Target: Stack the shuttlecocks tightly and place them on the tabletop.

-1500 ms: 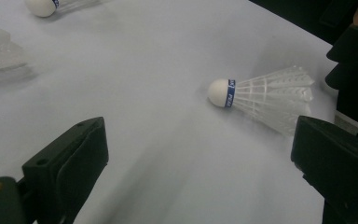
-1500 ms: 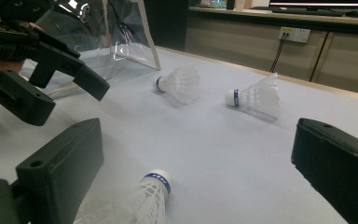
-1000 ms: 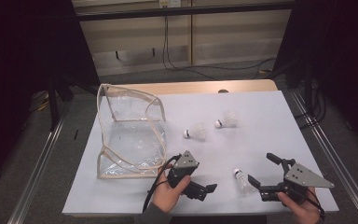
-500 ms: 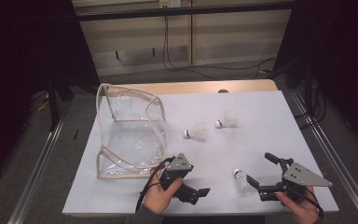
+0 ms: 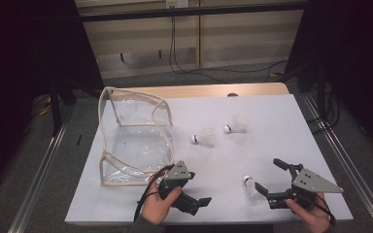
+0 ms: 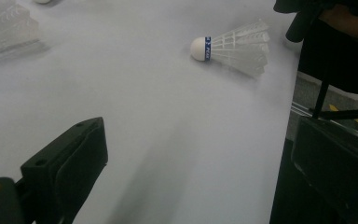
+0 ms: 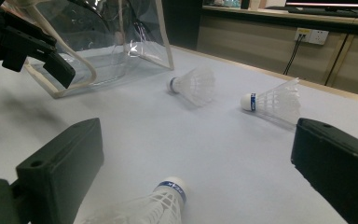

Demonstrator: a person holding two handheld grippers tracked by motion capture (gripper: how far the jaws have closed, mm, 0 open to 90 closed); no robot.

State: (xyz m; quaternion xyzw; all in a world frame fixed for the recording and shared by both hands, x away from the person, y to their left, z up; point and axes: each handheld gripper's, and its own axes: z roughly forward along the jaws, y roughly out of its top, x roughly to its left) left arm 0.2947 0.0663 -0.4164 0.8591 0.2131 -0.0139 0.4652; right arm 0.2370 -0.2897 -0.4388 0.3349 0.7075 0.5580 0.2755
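Bag: clear pouch, left of centre in the high view, mouth held open – I judge it is meant to take the shuttlecocks.
Nearest shuttlecock: bottom centre of the right gripper view, cork pointing away, lying between the jaws but untouched.
Right gripper: lower right, jaws wide, nothing gripped – lined up for a pinch, I think.
Left gripper: bottom centre, jaws wide, empty, above bare table.
Other shuttlecocks: mid-frame, apart.

A white counter stands on grey floor; beyond it, beige wall panels with dangling black cables.
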